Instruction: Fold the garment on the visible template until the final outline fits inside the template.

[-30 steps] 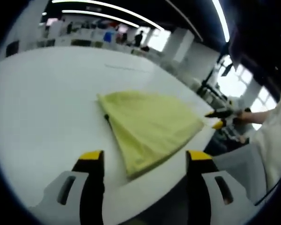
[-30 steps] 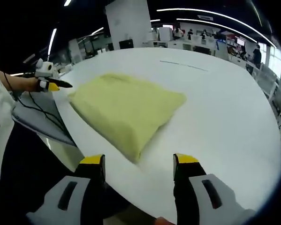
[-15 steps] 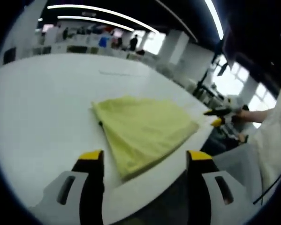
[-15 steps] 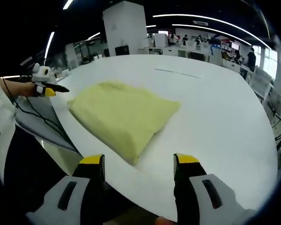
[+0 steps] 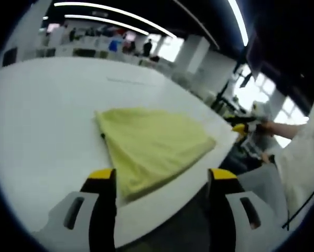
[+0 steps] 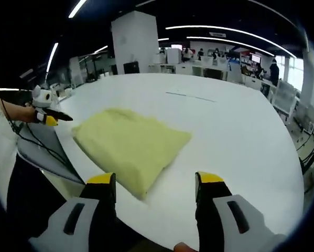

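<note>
A pale yellow garment (image 5: 151,147), folded into a flat wedge shape, lies on the white table (image 5: 41,121) near its edge. In the left gripper view my left gripper (image 5: 162,181) hovers in front of the garment, jaws wide apart with nothing between them. A hand holds my right gripper (image 5: 243,126) off the table's edge at the right. In the right gripper view the garment (image 6: 128,149) lies ahead of my right gripper (image 6: 155,181), which is open and empty. At the left, beyond the table edge, is the left gripper (image 6: 47,116). A small dark edge (image 5: 103,136) peeks out by the garment's side.
A thin dark line (image 6: 191,97) is marked on the table beyond the garment. A grey sheet (image 6: 41,152) with a cable hangs at the table's edge by the person. Office desks, a white pillar (image 6: 136,42) and distant people fill the background.
Both views have drawn back a little, so the garment looks smaller and farther. The garment itself has not moved. Both grippers stay open and empty.
</note>
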A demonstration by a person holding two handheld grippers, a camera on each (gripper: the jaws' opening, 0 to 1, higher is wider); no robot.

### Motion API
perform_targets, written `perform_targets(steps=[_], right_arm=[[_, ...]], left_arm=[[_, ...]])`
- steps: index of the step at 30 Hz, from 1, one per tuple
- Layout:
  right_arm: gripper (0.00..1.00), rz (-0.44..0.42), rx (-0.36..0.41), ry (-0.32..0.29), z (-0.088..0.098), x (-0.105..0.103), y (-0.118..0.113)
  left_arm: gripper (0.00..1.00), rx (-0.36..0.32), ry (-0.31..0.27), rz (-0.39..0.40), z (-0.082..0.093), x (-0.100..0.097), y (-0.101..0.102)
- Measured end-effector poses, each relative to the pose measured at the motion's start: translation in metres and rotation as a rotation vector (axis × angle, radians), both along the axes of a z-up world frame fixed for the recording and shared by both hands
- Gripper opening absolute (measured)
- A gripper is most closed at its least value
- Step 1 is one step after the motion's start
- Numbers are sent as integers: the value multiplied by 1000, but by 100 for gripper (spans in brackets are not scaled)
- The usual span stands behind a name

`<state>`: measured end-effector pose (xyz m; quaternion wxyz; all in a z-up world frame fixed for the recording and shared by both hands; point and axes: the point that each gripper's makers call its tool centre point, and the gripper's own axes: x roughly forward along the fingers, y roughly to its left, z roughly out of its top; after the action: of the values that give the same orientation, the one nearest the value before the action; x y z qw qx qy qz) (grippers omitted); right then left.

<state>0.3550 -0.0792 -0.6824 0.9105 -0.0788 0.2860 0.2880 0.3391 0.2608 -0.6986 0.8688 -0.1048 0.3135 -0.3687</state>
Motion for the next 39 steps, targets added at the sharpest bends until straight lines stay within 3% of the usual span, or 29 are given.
perform_targets(steps=[6, 18, 39], right_arm=[[60, -23, 10, -14, 3, 2, 0], [59, -66, 42, 30, -11, -23, 6], [58, -75, 71, 1, -2, -10, 14]], left_arm=[[66, -1, 31, -22, -6, -4, -5], [65, 10, 50, -54, -11, -6, -9], [64, 12, 46, -39, -7, -12, -5]])
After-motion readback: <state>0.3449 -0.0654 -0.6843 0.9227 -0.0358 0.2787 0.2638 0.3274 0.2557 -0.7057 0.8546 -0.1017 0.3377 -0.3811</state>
